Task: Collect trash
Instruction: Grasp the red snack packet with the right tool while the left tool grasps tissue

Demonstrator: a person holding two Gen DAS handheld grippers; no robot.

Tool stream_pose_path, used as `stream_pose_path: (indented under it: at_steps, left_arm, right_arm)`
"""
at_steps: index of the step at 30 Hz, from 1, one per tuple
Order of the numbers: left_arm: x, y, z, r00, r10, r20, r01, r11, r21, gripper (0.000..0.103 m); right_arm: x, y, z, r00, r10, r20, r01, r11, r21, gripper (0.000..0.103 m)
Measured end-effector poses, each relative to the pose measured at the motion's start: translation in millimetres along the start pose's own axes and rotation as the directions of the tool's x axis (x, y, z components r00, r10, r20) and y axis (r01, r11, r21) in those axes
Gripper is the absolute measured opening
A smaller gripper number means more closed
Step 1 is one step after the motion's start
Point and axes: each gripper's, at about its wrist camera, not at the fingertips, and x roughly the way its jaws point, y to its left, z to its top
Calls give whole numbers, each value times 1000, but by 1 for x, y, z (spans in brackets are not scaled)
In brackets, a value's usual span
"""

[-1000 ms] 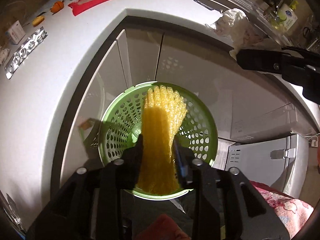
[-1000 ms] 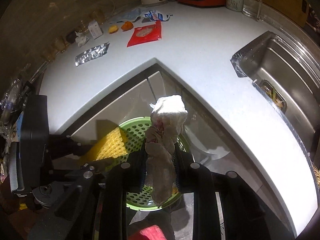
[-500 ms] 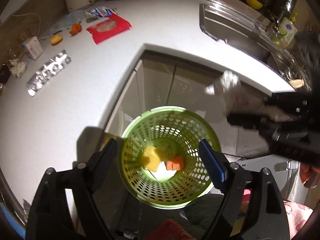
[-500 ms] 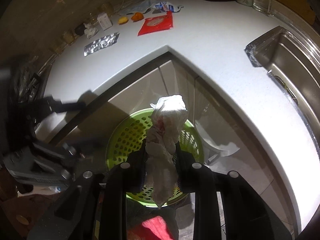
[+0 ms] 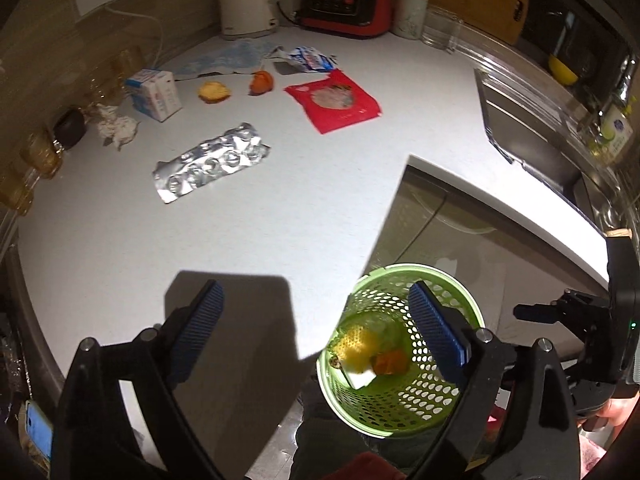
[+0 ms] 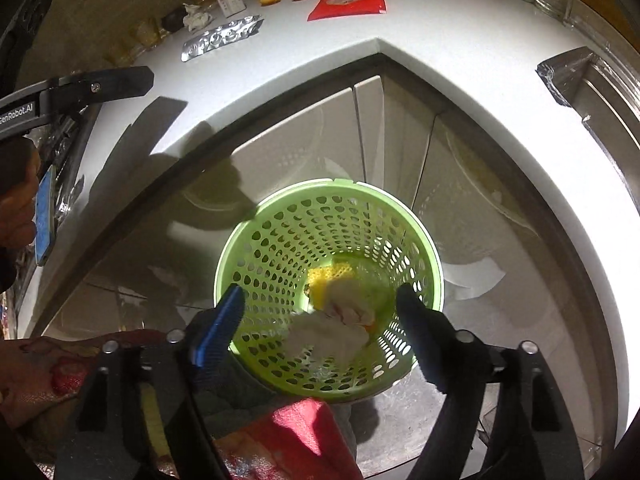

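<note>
Basket [image 6: 424, 248]: 1 | hand-held grippers: 2, both agape | blister pack [image 5: 211, 161]: 1

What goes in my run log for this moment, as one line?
left hand-held gripper open | right hand-held gripper open above green basket | white tissue dropping in | counter litter remains

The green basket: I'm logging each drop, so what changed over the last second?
Both hand-held grippers let go. The left hand-held gripper dropped the yellow bubble wrap into the green basket, opened and swung toward the counter. The right hand-held gripper opened; its white tissue is now in the basket. The counter litter, including the red packet, stayed put.
</note>
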Motion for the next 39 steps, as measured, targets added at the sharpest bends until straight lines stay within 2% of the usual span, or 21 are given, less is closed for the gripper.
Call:
stream_pose_path:
  at_steps: [7,13,19,23,30,39]
  left_arm:
    - [-3,40,11,999,25,21,-23,997,-74,89]
    - [-2,89,34,995,84,53,-75,987,-142,90]
    - [3,143,73,981,166,100,-138,961,-242,90]
    - [18,178,99,975,190,119,-146,940,-307,90]
    - [67,225,128,972,213,103,-159,910,-384,90]
    - [128,257,160,962,270,47,-231,891,-390,90]
  right_arm:
    - [-16,7,30,996,-26,81,24,999,29,94]
    - [-29,14,86,981,-83,178,78,996,38,100]
    - [-31,15,147,960,-132,248,116,990,76,101]
    - [-25,10,189,946,-160,283,127,983,130,101]
    - [-3,7,239,929,-228,291,184,968,171,101]
    - [34,-7,271,932,-268,242,214,950,229,101]
